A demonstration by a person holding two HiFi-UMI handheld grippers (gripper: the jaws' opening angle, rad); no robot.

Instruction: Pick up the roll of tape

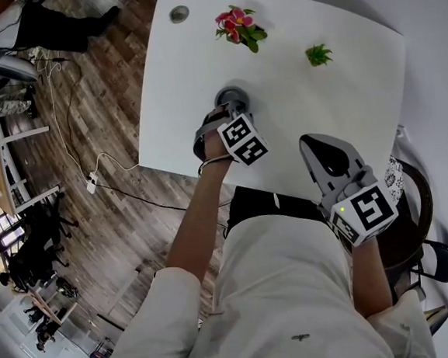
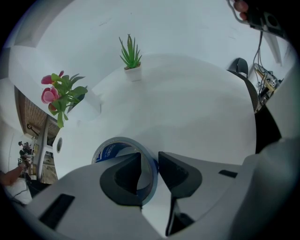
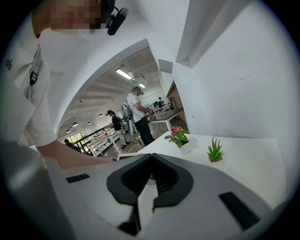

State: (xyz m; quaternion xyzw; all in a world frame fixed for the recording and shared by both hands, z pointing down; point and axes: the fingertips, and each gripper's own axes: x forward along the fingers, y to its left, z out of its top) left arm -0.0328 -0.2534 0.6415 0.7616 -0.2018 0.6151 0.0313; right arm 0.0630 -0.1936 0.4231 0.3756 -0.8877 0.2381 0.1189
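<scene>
Jaws of the right gripper (image 3: 151,161) sit pressed together with nothing between them, over the desk's (image 1: 191,68) near edge. Farther in, toward the left side, the left gripper (image 2: 150,164) points steeply down and pinches the wall of the roll of tape (image 2: 108,150), one jaw inside the ring and one outside. The roll rests on the desk. Pink flowers (image 1: 238,26) and a small green plant (image 1: 318,54) stand by the far edge.

White desk (image 1: 320,115) on a dark wood-plank floor (image 1: 107,91), white wall (image 1: 427,8) at its right. A pink-flowered plant (image 1: 238,26) and a small green plant (image 1: 318,54) stand at its far side. A white cable (image 1: 65,141) trails across the floor, left.
</scene>
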